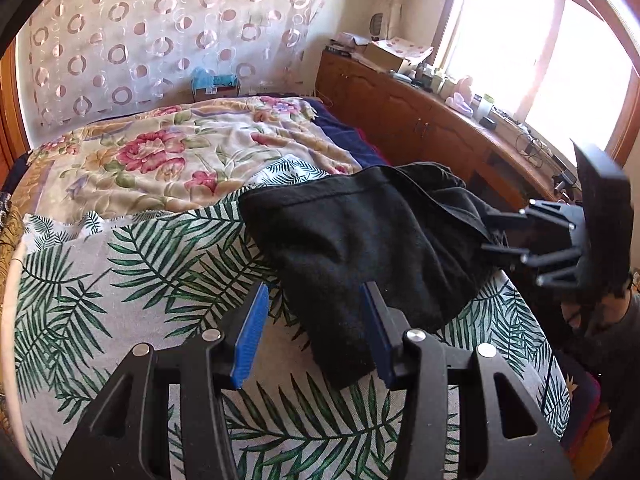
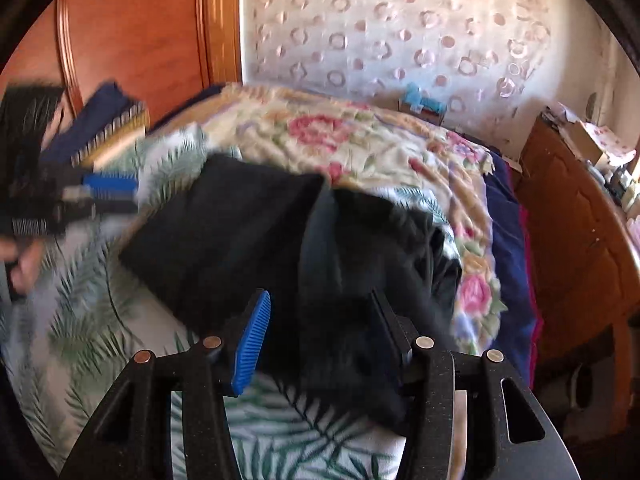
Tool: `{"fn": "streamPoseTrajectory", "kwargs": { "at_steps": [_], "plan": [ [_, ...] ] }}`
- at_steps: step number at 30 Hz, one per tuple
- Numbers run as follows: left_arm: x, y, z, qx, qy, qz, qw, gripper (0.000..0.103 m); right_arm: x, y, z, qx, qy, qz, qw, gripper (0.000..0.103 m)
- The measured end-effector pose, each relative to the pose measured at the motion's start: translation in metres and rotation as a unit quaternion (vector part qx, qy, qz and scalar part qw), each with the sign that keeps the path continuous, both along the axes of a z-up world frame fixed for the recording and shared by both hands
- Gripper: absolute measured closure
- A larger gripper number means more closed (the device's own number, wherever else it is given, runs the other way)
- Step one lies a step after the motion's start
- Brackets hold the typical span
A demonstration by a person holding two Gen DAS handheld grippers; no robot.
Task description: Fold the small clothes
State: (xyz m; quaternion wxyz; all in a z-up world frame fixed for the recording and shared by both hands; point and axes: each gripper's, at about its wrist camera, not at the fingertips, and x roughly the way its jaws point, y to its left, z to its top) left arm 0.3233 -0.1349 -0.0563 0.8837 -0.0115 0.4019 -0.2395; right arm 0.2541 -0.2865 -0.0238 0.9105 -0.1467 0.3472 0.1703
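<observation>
Bed, leaf-print sheet (image 1: 120,280): black garment (image 1: 352,248) lies just ahead of your left gripper (image 1: 316,336), jaws parted, empty; right gripper (image 2: 316,340) parted over its right end.

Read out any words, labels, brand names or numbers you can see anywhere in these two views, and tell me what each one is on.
None can be read.
Cardboard box on the wooden sideboard: no legible print.
Bottles and jars by the window: labels too small.
Blue box behind the bed: too small; blurred in the right wrist view.
Black garment: no tag or print showing.
</observation>
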Motion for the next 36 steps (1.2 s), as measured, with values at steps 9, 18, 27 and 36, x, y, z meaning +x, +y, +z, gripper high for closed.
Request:
{"fn": "streamPoseTrajectory", "kwargs": {
  "at_steps": [9, 18, 27, 36],
  "plan": [
    [0.002, 0.001, -0.003, 0.004, 0.007, 0.006, 1.0, 0.055, 0.038, 0.003, 0.033, -0.043, -0.06, -0.034, 0.997, 0.094],
    [0.011, 0.001, -0.008, 0.009, 0.011, 0.008, 0.9999, 0.055, 0.087, -0.043, 0.042, 0.037, -0.057, -0.17, 0.983, 0.075],
    [0.051, -0.005, -0.023, 0.032, 0.035, 0.016, 0.9988, 0.055, 0.042, -0.081, 0.031, 0.161, 0.012, -0.115, 0.98, 0.036],
    [0.08, -0.021, -0.037, 0.009, 0.079, 0.006, 0.9968, 0.055, 0.079, -0.102, 0.017, 0.19, 0.056, -0.111, 0.974, 0.036]
  ]
}}
